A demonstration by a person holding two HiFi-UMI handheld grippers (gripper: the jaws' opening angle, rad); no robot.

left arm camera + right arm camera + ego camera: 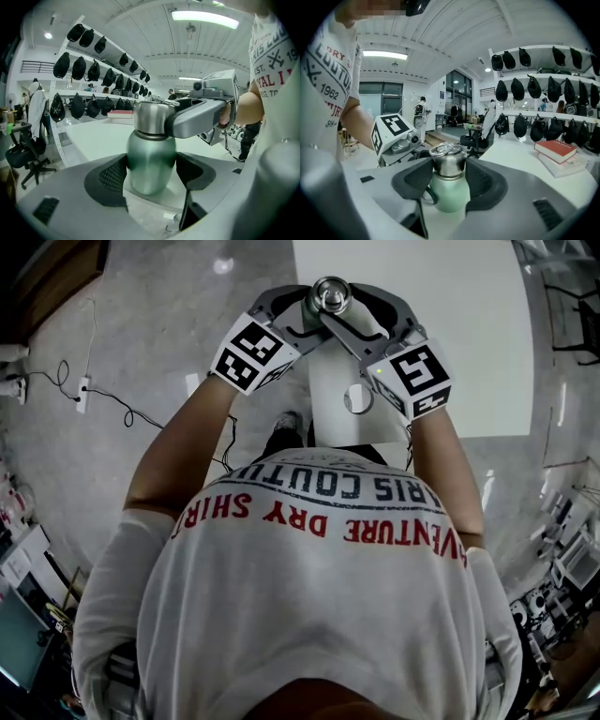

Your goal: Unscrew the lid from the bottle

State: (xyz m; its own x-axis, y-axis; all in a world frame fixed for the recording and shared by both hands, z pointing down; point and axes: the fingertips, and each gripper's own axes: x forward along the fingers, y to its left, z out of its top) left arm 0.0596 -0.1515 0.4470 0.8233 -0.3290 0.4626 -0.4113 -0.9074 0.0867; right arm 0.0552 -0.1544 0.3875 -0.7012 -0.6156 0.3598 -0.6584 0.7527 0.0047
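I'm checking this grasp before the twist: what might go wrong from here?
1. The left gripper clamps the bottle by its smooth, rounded body; it may spin with the lid rather than hold.
2. The right gripper pinches the shiny lid, so it may slip.
3. The bottle seems held in the air; a lost grip could drop it.

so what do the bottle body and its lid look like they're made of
Pale green rounded bottle body: probably metal under a satin green coating, judging by its soft, smeared highlights. Silver cylindrical lid: looks like bare brushed steel, with brighter, streaky reflections. Neither is certain from looks alone.
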